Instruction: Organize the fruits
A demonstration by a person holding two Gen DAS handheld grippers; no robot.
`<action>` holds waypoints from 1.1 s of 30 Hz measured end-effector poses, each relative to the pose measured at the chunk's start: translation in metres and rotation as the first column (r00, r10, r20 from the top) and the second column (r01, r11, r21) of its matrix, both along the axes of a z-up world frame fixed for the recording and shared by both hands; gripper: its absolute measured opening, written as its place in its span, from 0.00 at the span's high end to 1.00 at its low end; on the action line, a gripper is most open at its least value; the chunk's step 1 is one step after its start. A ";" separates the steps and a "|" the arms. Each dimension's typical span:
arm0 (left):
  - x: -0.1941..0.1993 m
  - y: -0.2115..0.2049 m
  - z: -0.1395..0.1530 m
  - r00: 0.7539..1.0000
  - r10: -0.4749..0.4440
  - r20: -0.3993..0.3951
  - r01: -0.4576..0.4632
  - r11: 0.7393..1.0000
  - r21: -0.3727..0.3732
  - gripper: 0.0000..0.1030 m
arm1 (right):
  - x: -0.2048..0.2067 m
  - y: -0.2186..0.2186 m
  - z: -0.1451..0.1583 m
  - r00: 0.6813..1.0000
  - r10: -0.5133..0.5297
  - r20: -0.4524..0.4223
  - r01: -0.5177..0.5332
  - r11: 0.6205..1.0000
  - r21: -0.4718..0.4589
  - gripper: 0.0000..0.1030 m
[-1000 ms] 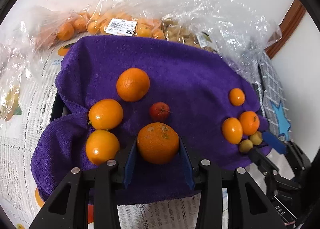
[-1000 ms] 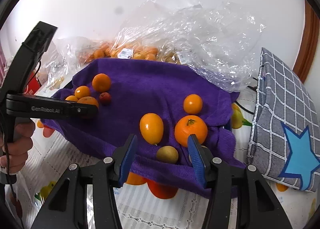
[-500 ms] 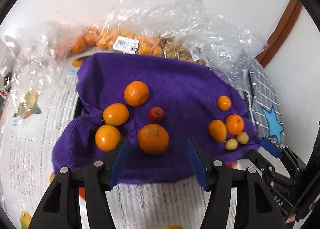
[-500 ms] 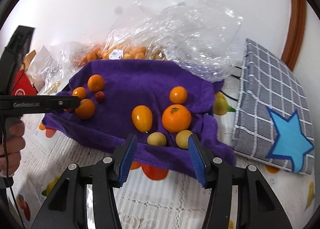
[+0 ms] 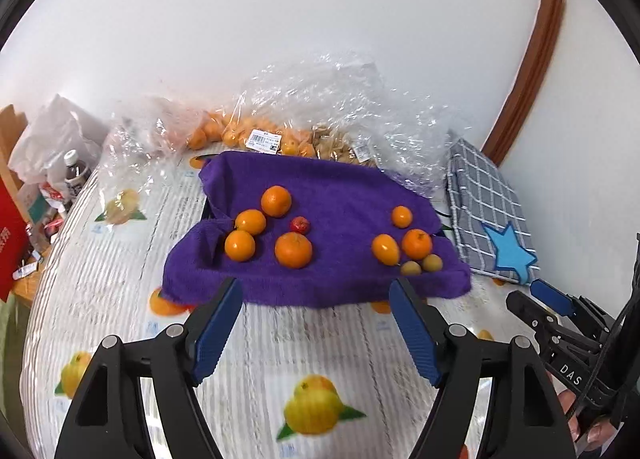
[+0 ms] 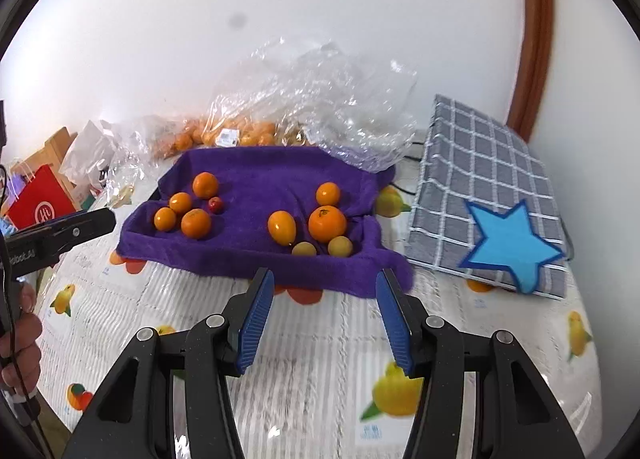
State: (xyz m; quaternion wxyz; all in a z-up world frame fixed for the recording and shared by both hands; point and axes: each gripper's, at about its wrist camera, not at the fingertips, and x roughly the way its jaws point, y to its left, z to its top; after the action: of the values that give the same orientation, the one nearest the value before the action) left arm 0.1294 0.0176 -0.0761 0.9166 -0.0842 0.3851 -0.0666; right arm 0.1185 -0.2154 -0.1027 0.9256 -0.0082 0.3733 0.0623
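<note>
Left wrist view shows the fruit-print tablecloth [image 5: 120,299] filling the lower frame, and the purple towel [image 5: 344,195] at centre carries oranges [image 5: 293,249] in two groups. At the bottom, the left gripper [image 5: 314,329] is opening with nothing between its pads. Right wrist view shows the right gripper [image 6: 325,317] also opening and empty.

- tablecloth [image 5: 280,339]: white, ribbed, printed with fruit pictures, covers the whole table
- grey checked cloth [image 6: 480,179] with a blue star patch [image 6: 508,245]: right edge of the table, lies flat, near the wall
- brown wooden trim [image 6: 538,39]: runs up the wall behind the right far corner
- red box [image 6: 38,205]: off the table's left edge, white round logo on it
- dark-capped bottle [image 5: 76,171]: left far corner, among white bags [image 5: 52,135]
- wall [image 5: 280,39]: plain white, one small dark spot [image 6: 237,21]
</note>
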 end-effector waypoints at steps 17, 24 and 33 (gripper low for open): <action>-0.113 -0.008 0.036 0.988 0.036 0.152 -0.041 0.999 0.029 0.15 | -0.117 -0.023 0.040 0.989 -0.065 0.133 0.063 0.998 0.024 0.06; -0.144 -0.013 0.051 0.977 0.043 0.210 -0.050 0.998 0.026 0.14 | -0.145 -0.029 0.049 0.985 -0.083 0.149 0.077 0.996 0.046 0.06; -0.155 -0.018 0.056 0.971 0.034 0.237 -0.046 0.998 0.045 0.12 | -0.167 -0.031 0.063 0.979 -0.087 0.186 0.085 0.996 0.021 0.06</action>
State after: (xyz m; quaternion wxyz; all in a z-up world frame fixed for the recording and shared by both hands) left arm -0.0254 -0.0002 -0.0199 0.9589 -0.0605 0.2730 -0.0479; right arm -0.0483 -0.2462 -0.0399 0.9584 0.0080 0.2843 0.0235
